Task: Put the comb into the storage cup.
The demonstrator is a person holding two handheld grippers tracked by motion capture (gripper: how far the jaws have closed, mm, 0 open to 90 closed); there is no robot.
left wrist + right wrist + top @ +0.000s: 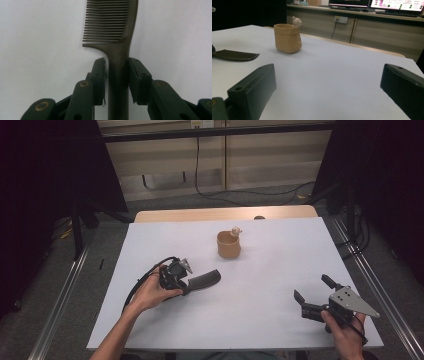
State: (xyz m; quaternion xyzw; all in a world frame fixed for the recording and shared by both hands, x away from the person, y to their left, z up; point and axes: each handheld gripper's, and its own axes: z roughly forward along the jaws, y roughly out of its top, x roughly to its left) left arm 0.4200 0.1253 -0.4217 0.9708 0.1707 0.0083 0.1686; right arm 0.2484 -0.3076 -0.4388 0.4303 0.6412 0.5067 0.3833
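Observation:
A dark comb [205,280] lies flat on the white table [270,265], left of the middle. My left gripper [187,285] is shut on its handle, and the teeth end points right. In the left gripper view both pads press the sides of the comb [112,25], whose handle runs between them under the left gripper [117,62]. At the table's front right, my right gripper [311,287] stands open with nothing in it. In the right gripper view the right gripper [328,72] has its jaws far apart over bare table, with the comb [235,55] far off at the left.
A tan cup [228,246] with a small pale figure [236,230] on its rim stands behind the middle of the table, also seen as the cup [287,38] in the right gripper view. Dark stands and cables flank the table.

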